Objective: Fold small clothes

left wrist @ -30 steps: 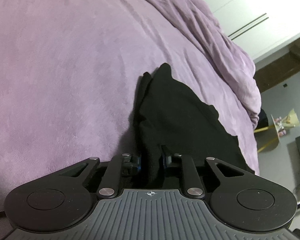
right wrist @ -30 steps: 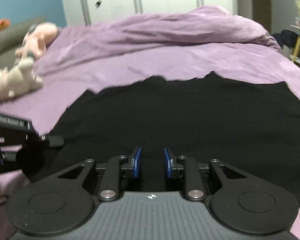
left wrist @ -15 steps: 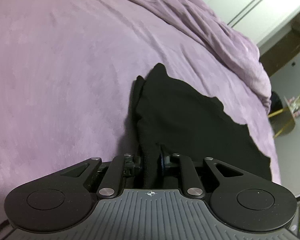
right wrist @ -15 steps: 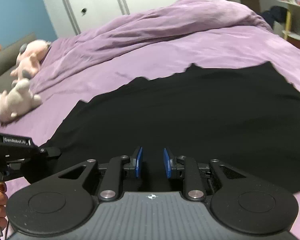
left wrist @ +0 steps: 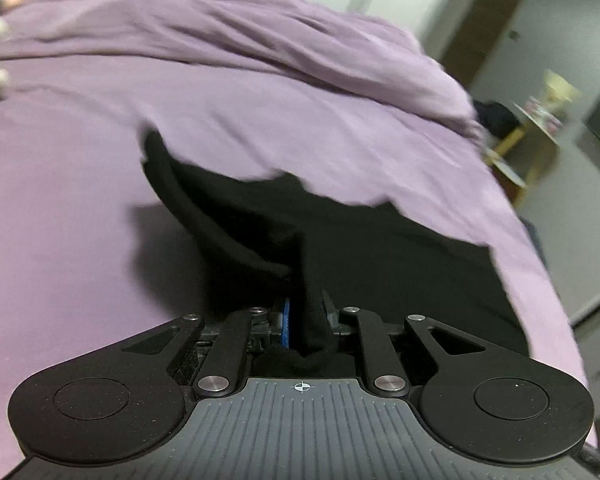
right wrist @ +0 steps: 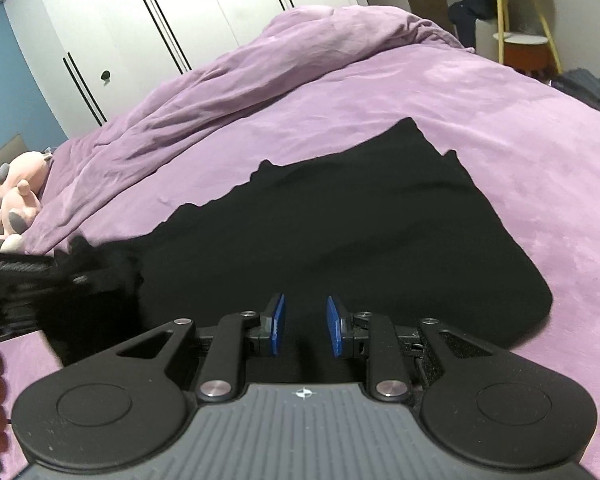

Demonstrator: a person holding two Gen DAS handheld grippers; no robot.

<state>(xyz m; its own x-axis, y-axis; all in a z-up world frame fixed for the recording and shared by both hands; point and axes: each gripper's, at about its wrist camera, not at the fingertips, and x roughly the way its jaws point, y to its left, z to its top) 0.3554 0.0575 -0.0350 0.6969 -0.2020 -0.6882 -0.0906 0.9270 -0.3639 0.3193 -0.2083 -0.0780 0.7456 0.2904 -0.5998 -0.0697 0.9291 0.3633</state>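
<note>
**Soft black cloth: one edge pinched, the other side free**

Closest to you, your left gripper [left wrist: 306,322] is clamped on a bunched edge of the black garment [left wrist: 380,248]; the cloth fills the gap between the blue pads and spills back toward the gripper body. From that pinch a fold of fabric rises off the bed [left wrist: 80,200] and throws a shadow on the purple cover to its left, so that corner looks lifted, not lying flat.

Your right gripper [right wrist: 305,326] stands with its blue pads apart and nothing between them, low over the near edge of the garment [right wrist: 340,232]. Whether the pads touch the cloth you cannot tell from this view. The left gripper [right wrist: 72,276] shows blurred at the left of that view, at the garment's left edge.

Judge the garment as light, limp and thin. It will drape and sag from any single hold, it will not keep a crease by itself, and it may drag on the fuzzy bed cover. Take it at edges and corners, with a good bite of fabric, because a shallow pinch on a thin hem can slip out. For a clean fold you likely want the right gripper on the near edge, level with the left one.

Further off, the garment spreads wide and mostly flat, its far edge jagged. Beyond it lie the rumpled duvet [right wrist: 260,76], a pink plush toy [right wrist: 16,196], and the white wardrobe [right wrist: 148,12].
</note>
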